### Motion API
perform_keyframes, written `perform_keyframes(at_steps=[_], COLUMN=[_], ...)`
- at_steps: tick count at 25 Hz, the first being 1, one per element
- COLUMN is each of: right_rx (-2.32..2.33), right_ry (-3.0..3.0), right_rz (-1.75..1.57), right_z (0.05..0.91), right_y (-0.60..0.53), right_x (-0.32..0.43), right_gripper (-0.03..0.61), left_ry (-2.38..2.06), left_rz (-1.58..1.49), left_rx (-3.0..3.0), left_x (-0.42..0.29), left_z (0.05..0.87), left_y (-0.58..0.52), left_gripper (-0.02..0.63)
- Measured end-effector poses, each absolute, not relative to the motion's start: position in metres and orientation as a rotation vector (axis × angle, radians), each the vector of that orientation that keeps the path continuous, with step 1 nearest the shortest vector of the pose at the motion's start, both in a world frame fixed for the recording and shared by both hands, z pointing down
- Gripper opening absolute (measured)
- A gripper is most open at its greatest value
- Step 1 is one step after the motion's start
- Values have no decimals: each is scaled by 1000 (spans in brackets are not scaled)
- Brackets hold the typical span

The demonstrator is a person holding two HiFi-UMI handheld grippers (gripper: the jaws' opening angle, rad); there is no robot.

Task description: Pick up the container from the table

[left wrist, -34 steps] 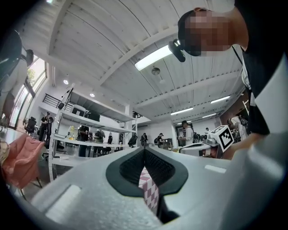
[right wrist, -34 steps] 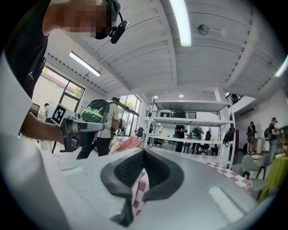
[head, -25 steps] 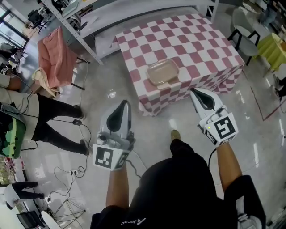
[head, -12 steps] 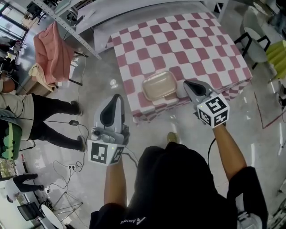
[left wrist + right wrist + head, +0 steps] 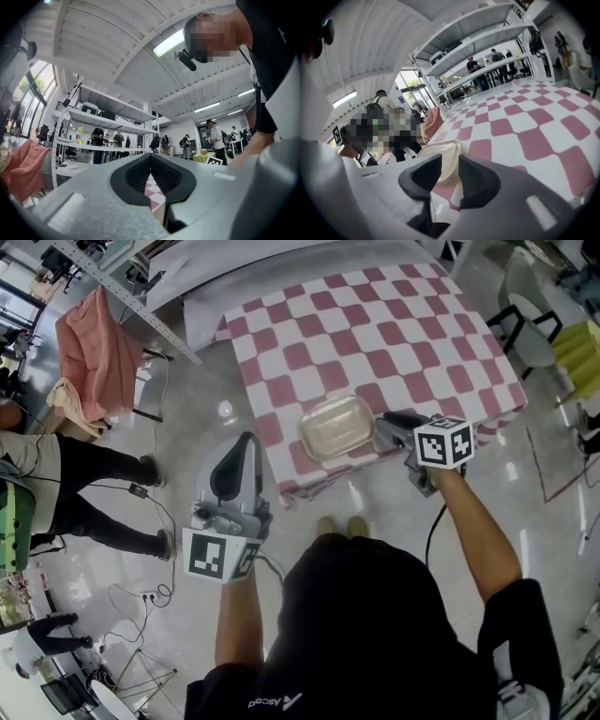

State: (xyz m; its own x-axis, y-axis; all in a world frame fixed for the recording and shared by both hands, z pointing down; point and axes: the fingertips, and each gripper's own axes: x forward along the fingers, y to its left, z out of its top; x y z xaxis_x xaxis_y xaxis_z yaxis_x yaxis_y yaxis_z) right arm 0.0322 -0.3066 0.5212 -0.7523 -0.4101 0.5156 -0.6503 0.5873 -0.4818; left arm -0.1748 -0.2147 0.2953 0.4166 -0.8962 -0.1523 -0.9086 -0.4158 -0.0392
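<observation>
The container [image 5: 336, 427] is a shallow cream tub with a lid, lying near the front edge of the table [image 5: 375, 324] with its red and white checked cloth. My right gripper [image 5: 382, 430] sits low at the container's right end, tips close to its rim. In the right gripper view its jaws [image 5: 449, 160] are opening, and the cream container [image 5: 444, 149] shows in the gap, with no pad pressing on it. My left gripper [image 5: 246, 442] hangs over the floor left of the table's corner. Its jaws [image 5: 150, 157] are shut and empty.
People stand on the floor at the left [image 5: 56, 474], beside a pink cloth [image 5: 94, 343] draped over a rack. Cables [image 5: 141, 596] trail over the floor at lower left. A chair [image 5: 534, 324] stands to the right of the table.
My right gripper has dropped forward to the container's right end, rolled over, and opened its jaws. The left gripper and the person have moved closer to the table.
</observation>
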Motion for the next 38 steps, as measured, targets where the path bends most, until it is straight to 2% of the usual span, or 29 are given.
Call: perform_keyframes(at_steps=[6, 13, 23, 31, 38], right_rx=[831, 763, 764, 855, 954], right_ry=[-2400, -2329, -2335, -2355, -2451], right_rz=[1249, 1373, 1618, 1665, 1724], right_z=[545, 559, 559, 544, 495], right_y=[-319, -321, -322, -322, -316], right_x=[28, 19, 20, 32, 45], right_gripper=[127, 135, 53, 49, 49], left_ry=[1616, 1612, 1599, 1584, 1579], left_rz=[149, 150, 138, 129, 145], left_rx=[-2583, -2597, -2626, -2629, -2627], left_x=[-181, -186, -177, -170, -166], left_z=[306, 308, 317, 315, 308], left_y=[-227, -239, -249, -245, -237], left_gripper=[11, 9, 9, 9, 11])
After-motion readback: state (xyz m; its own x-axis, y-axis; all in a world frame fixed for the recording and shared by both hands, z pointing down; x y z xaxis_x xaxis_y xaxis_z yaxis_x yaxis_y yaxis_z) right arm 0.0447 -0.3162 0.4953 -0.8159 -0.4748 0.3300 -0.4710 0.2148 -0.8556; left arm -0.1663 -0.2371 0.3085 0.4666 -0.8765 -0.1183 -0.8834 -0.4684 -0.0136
